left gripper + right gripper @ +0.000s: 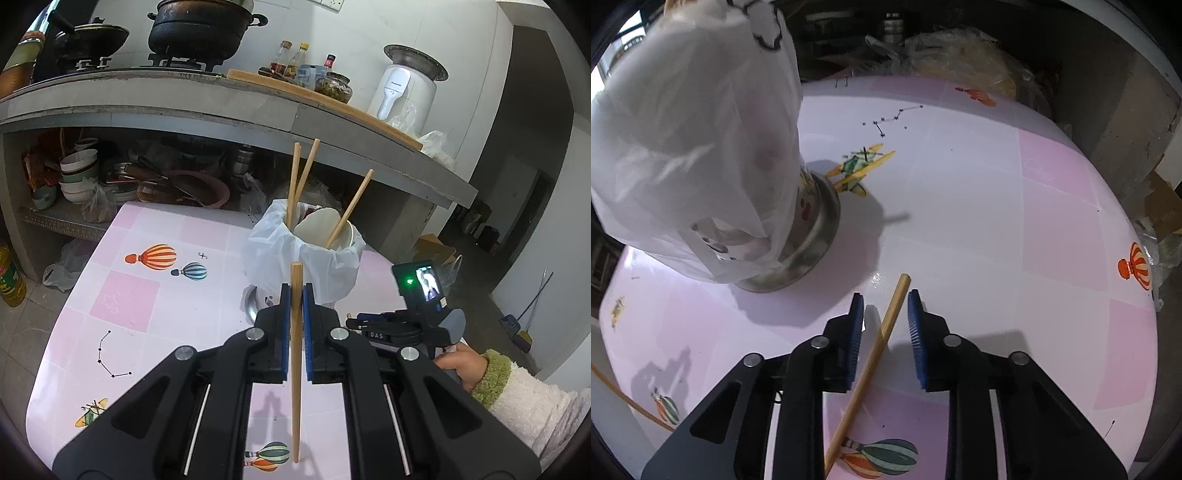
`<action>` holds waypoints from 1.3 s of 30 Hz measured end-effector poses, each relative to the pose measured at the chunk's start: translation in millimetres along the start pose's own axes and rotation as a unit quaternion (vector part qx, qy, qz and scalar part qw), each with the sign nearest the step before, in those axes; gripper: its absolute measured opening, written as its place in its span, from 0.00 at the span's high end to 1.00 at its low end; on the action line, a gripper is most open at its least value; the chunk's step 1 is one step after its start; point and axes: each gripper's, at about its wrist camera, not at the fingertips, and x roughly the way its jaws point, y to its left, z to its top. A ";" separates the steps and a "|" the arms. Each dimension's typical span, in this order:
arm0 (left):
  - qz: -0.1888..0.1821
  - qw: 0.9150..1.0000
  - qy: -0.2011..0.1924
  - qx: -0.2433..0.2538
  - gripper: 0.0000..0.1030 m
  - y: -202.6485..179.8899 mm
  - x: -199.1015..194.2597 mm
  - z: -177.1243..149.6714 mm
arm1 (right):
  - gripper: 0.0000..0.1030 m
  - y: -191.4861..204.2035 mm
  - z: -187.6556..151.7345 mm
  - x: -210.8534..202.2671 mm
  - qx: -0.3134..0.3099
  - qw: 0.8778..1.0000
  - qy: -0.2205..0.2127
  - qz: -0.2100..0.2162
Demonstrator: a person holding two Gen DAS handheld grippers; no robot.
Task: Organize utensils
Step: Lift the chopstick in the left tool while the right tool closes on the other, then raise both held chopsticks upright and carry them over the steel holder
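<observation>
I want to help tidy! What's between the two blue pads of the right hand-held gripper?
A wooden chopstick lying on the table, seen in the right wrist view; the pads don't press it.

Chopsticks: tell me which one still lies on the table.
The chopstick between the right gripper's open jaws. It lies flat on the pink table; the others stand in the bagged holder or sit clamped in the left gripper.

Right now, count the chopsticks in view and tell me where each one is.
5: three standing chopsticks in the bag-lined holder, one clamped in the left tool, one lying on the table between the right tool's pads. Others may be hidden inside the holder.
</observation>
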 end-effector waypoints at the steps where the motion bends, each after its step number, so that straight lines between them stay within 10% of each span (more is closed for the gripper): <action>1: -0.001 1.000 0.000 0.001 0.95 -0.1 -0.4 -0.1 | 0.80 1.1 0.0 1.5 -0.003 1.000 0.003 -0.005; 16: 0.012 1.000 -0.006 0.020 0.95 -9.1 -3.0 -2.0 | 0.94 -0.7 2.4 0.8 0.014 1.000 0.013 -0.004; 39: 0.021 0.999 -0.012 0.044 0.95 -25.6 -4.9 1.1 | 0.94 -37.5 -21.1 -195.1 0.061 0.976 -0.194 0.084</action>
